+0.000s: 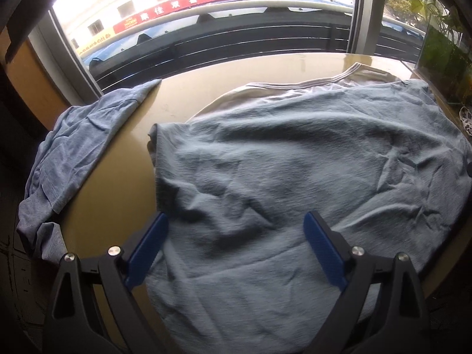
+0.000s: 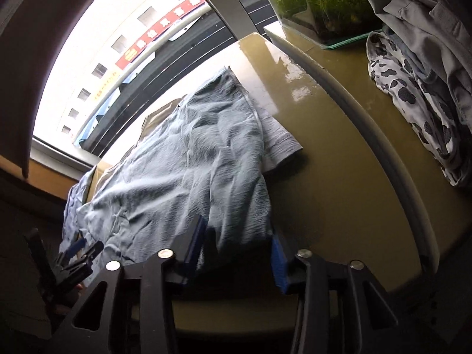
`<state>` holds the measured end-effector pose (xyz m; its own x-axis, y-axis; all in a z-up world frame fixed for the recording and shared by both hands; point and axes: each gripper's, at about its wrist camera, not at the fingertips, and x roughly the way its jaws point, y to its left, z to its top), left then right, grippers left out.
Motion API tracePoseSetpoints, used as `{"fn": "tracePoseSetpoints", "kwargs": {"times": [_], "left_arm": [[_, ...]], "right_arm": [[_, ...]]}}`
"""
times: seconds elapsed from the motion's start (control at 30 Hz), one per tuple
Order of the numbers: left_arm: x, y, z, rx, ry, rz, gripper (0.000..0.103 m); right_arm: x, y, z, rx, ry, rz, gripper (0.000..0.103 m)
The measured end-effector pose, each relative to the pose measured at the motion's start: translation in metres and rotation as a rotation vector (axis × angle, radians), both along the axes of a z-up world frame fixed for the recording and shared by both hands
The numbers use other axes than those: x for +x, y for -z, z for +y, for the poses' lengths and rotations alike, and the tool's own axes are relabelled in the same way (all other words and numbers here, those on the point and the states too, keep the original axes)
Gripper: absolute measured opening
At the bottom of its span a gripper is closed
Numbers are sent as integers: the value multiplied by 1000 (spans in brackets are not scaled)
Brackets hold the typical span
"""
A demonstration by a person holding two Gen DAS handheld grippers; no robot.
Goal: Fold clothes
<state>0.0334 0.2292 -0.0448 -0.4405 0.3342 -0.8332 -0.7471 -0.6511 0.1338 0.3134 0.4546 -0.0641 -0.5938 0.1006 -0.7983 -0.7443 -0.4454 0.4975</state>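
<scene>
A crumpled light blue garment [image 1: 295,162] [image 2: 191,162] lies spread on the round tan table [image 1: 118,191] [image 2: 339,177], on top of a pale beige garment [image 1: 295,88]. My left gripper [image 1: 236,216] hovers over the blue garment's near part, jaws wide open and holding nothing. It also shows small at the lower left of the right wrist view [image 2: 87,246]. My right gripper [image 2: 236,242] is at the garment's near right corner by the table's edge. The corner lies between its blue pads [image 2: 277,259], which stand apart, and the cloth looks unpinched.
A darker blue garment [image 1: 82,147] [image 2: 73,203] hangs over the table's left edge. At the right stand a glass tank with plants [image 1: 442,59] [image 2: 318,6] and a pile of clothes [image 2: 419,23] with a spotted cloth [image 2: 413,103]. A window with a railing [image 1: 236,38] is behind.
</scene>
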Motion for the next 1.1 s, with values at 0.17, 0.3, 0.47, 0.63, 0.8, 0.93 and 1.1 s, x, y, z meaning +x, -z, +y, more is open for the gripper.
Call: {"fn": "tracePoseSetpoints", "kwargs": {"times": [0.17, 0.3, 0.47, 0.63, 0.8, 0.93, 1.1], "left_arm": [[-12, -13, -24, 47, -27, -66, 94], [-15, 2, -33, 15, -39, -84, 94], [-19, 14, -32, 73, -42, -162, 102], [-23, 5, -39, 116, -72, -173, 88], [-33, -18, -86, 176, -147, -138, 89], [-58, -13, -141, 187, -314, -147, 89], [-78, -4, -181, 177, -405, -153, 88]], "right_arm": [[-4, -10, -2, 18, -18, -5, 19], [-20, -32, -7, 137, -99, -109, 19], [-52, -54, -15, 324, -240, -302, 19], [-112, -106, -48, 597, -472, -407, 19], [-188, -128, -179, 936, -967, -432, 15], [-224, -87, -286, 1070, -1358, -482, 10], [-233, -19, -333, 1055, -1479, -472, 9]]}}
